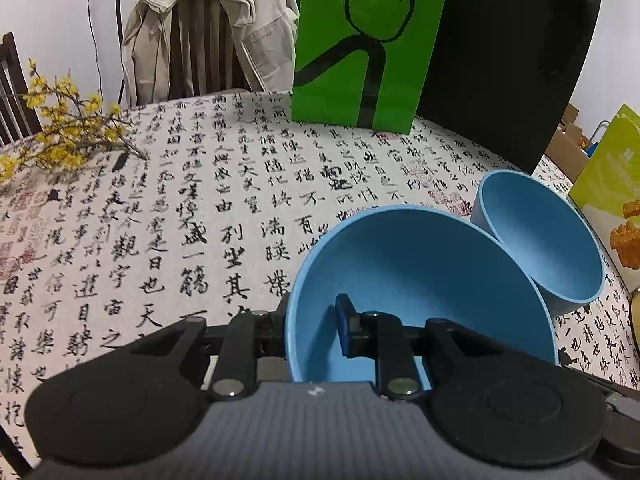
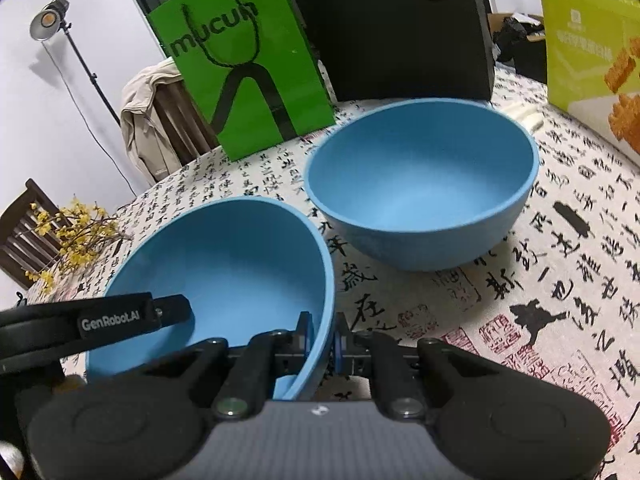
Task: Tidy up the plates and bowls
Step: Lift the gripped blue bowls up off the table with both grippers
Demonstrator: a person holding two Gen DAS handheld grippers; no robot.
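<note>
Two blue bowls are in view. The near blue bowl point(image 1: 416, 280) is pinched by both grippers: my left gripper point(image 1: 312, 328) is shut on its left rim, one finger inside and one outside. My right gripper point(image 2: 322, 340) is shut on its right rim point(image 2: 328, 280); the left gripper's finger point(image 2: 132, 314) shows inside the bowl at its left. The bowl is tilted. The second blue bowl point(image 2: 420, 184) stands upright on the table beyond, to the right; it also shows in the left wrist view point(image 1: 540, 236), just behind the held bowl.
The round table has a calligraphy-print cloth point(image 1: 200, 220). A green paper bag point(image 1: 360, 40) and a black bag point(image 1: 512, 60) stand at the back. A yellow-green snack box point(image 2: 592, 40) is at the right. Yellow flower twigs point(image 1: 68, 136) lie at the left. A chair with a jacket point(image 1: 208, 28) stands behind.
</note>
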